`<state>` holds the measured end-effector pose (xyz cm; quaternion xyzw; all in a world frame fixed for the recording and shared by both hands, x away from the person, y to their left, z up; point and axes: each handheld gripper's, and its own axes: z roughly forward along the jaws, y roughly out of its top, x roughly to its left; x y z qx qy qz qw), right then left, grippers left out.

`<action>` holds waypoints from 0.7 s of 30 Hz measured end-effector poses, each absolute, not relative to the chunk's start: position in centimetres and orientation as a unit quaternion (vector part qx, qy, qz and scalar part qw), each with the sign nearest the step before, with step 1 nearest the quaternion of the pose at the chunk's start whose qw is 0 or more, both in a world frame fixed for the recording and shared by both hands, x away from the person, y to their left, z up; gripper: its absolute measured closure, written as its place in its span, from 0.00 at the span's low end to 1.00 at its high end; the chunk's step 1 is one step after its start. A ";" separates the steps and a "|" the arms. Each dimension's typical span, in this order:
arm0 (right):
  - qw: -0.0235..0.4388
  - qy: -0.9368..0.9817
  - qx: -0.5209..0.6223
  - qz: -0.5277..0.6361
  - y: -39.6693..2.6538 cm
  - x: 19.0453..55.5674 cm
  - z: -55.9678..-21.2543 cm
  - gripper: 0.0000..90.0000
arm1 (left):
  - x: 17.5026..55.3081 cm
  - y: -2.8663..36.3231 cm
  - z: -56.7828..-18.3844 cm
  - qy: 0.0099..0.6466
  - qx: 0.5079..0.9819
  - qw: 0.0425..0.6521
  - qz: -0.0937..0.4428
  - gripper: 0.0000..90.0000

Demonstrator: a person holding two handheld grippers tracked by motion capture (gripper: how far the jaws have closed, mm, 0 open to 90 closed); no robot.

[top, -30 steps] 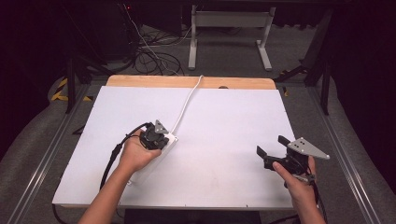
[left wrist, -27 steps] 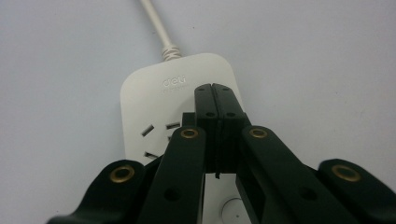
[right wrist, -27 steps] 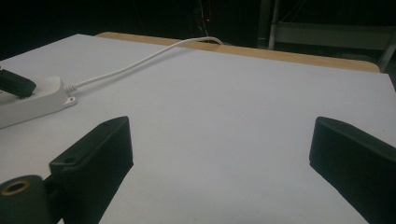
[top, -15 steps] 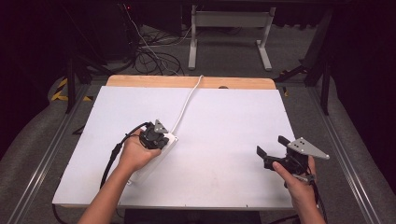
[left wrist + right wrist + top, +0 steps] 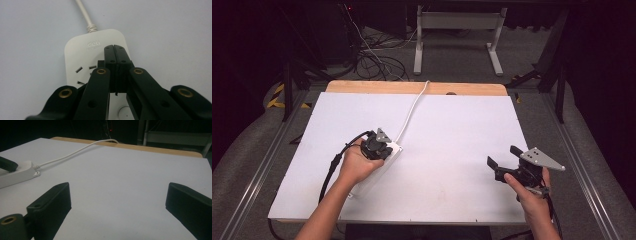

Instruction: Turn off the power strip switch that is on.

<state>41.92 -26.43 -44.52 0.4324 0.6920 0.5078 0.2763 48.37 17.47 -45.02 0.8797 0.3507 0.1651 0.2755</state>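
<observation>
The left gripper (image 5: 115, 48) has its jaws pressed together, tips over the power strip (image 5: 85, 57) beside its sockets. Pressed down off-centre, it could skid the strip by its white cord (image 5: 412, 110). The right gripper (image 5: 502, 160) hovers spread wide, well apart. Any switch under the left jaws is hidden.

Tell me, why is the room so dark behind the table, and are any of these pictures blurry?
High view: light falls on the white table, the room behind stays dim. Left gripper view: the power strip is sharp, the near jaws soft. Right gripper view: the jaws are blurred, the cord clearer.
</observation>
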 end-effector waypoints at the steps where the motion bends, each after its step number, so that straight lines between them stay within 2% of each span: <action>1: 0.276 0.692 0.433 0.508 -26.4 41.9 -44.5 0.07 | 48.4 17.5 -45.0 0.351 0.880 0.276 0.164 1.00; 21: 0.275 0.693 0.431 0.508 -26.4 42.0 -44.5 0.08 | 48.4 17.6 -45.1 0.352 0.876 0.286 0.164 1.00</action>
